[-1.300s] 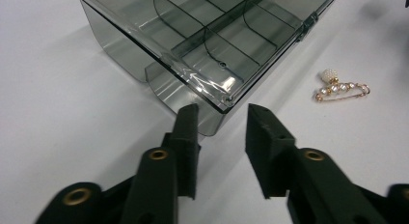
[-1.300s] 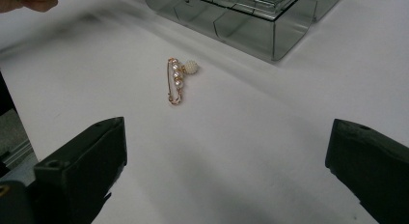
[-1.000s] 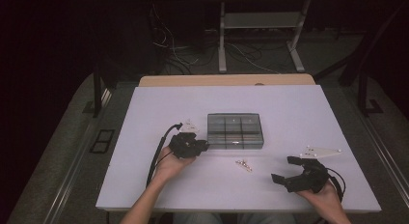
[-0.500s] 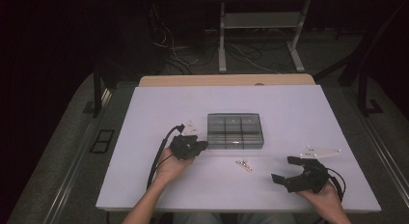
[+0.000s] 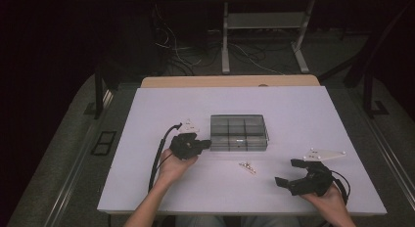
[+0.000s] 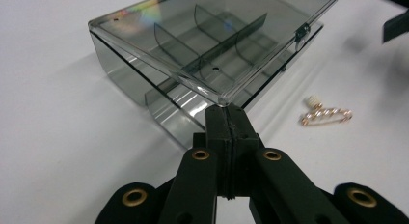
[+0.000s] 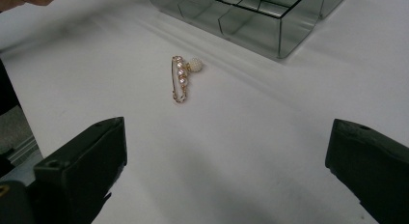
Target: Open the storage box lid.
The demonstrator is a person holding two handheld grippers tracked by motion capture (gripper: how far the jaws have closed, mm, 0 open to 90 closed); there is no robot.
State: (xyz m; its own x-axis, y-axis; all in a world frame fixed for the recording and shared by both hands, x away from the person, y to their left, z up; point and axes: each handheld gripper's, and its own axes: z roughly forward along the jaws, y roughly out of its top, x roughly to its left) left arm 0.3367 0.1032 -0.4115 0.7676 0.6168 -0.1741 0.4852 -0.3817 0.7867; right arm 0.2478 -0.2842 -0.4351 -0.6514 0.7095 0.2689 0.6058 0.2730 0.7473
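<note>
One table (image 5: 147, 188) with a white top carries one smoky clear plastic box (image 5: 239, 132), near the middle of the top and a little toward the near edge. The box has six compartments under its one hinged lid (image 6: 212, 35), three along by two across, and the lid sits slightly lifted at the corner nearest the left gripper. One brooch (image 5: 247, 167), a gold pin with a row of small pearls and one larger white bead at its end, lies flat on the bare top between the box and the near edge, apart from the box. There are two grippers. The left gripper (image 5: 205, 144) is at the box's left end; its jaws have just been closing and now meet with nothing between them, their tips touching the corner of the lid from just below. The right gripper (image 5: 293, 172) sits near the near right corner of the table, jaws spread wide and empty, facing the brooch and well apart from it.
</note>
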